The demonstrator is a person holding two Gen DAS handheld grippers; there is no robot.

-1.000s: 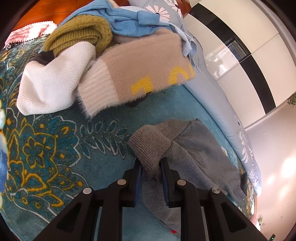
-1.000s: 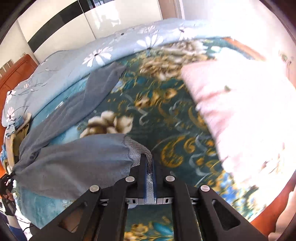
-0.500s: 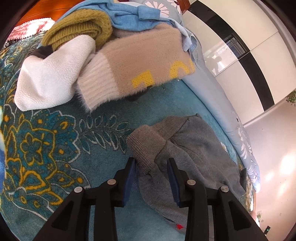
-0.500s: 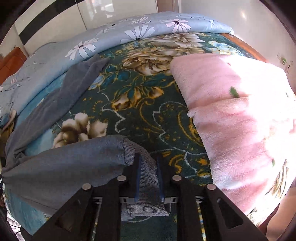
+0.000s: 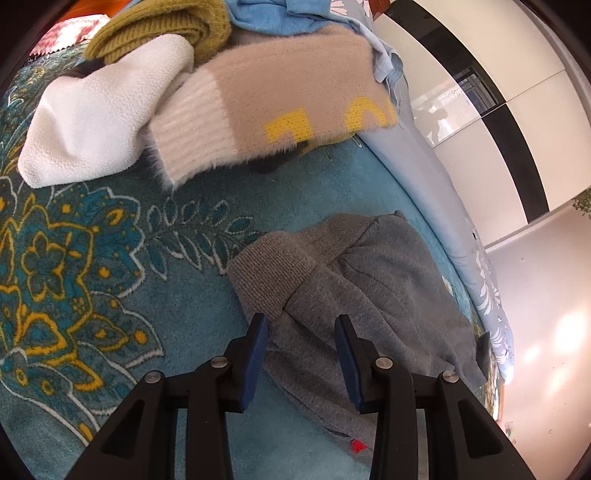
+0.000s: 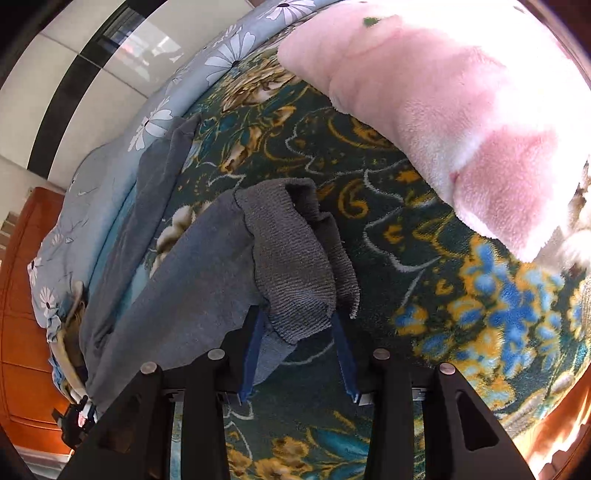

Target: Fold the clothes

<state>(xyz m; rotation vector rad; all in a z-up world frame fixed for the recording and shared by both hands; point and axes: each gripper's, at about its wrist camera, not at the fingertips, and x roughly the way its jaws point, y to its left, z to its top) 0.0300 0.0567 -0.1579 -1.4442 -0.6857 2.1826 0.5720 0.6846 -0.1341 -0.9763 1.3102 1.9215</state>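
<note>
A grey sweatshirt lies crumpled on the teal flowered blanket. Its ribbed cuff sits just ahead of my left gripper. That gripper is open, and grey cloth lies loose between its blue pads without being pressed. In the right wrist view the same grey garment stretches away to the left. Its ribbed end is slumped between the fingers of my right gripper. The right jaws are opening and the pads stand clear of the cloth.
A heap of clothes sits beyond the left gripper: a white fleece, a beige fuzzy sweater with yellow marks, an olive knit and a blue top. A pink plush blanket lies at the right. A daisy-print duvet edges the bed.
Both grippers were shut on the grey garment and have opened, letting it drop onto the blanket. The right gripper has sunk and rolled, and the ribbed end now slumps between its fingers.
</note>
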